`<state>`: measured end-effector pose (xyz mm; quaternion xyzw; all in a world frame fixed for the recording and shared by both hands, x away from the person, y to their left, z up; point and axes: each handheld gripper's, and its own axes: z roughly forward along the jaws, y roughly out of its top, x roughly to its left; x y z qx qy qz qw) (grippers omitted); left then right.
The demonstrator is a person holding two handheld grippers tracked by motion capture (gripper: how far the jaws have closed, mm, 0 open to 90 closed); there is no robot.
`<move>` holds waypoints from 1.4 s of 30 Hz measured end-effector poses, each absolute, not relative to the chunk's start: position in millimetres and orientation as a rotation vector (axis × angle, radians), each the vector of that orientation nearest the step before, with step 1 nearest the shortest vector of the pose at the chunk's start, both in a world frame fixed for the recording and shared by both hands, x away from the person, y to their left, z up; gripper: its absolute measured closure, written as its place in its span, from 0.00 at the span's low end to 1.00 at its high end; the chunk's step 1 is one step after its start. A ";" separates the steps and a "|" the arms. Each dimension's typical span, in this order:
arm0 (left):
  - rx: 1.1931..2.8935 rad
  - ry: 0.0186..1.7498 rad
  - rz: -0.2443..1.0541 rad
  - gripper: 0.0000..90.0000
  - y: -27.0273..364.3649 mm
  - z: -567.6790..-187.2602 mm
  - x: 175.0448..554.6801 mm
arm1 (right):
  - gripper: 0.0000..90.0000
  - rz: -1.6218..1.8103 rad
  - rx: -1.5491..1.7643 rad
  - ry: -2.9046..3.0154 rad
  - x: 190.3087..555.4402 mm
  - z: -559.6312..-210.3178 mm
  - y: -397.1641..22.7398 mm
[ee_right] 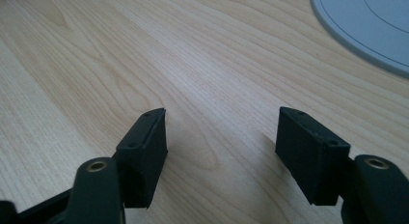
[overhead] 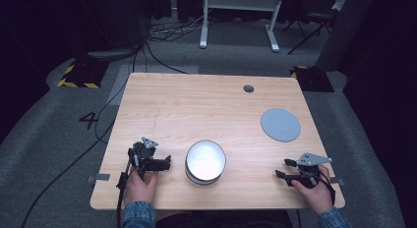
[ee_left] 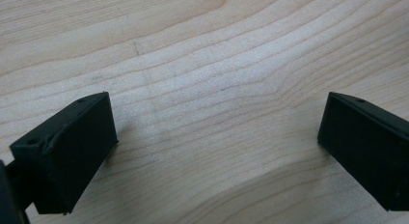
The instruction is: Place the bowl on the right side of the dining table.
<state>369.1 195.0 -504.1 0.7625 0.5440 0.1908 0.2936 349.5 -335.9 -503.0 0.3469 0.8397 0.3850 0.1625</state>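
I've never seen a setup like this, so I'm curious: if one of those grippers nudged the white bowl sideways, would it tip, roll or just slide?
The bowl looks wide and low with a flat base, so it would probably slide rather than tip or roll. Its glossy surface suggests ceramic or similar: likely stiff, breakable if dropped, and slippery between the jaws. The wooden table looks smooth, so a push should meet little resistance.

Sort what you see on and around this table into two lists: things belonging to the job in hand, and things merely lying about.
In the job:
- round white bowl
- flat grey round plate
- left gripper, open
- right gripper, open

Lying about:
- white metal frame
- black floor cables
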 end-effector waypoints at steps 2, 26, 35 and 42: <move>2.031 1.449 0.508 0.00 195.0 -504.1 369.1 | 0.39 1.098 0.989 2.396 349.6 -503.0 -335.9; 2.031 1.448 0.504 0.00 194.9 -504.1 369.2 | 0.38 1.004 1.077 2.442 347.4 -473.4 -331.8; 2.031 1.448 0.504 0.00 195.0 -504.1 369.2 | 0.42 1.076 0.964 2.469 352.7 -438.9 -306.4; 2.031 1.448 0.506 0.00 195.0 -504.1 369.2 | 0.40 1.082 0.958 2.471 352.1 -420.9 -295.9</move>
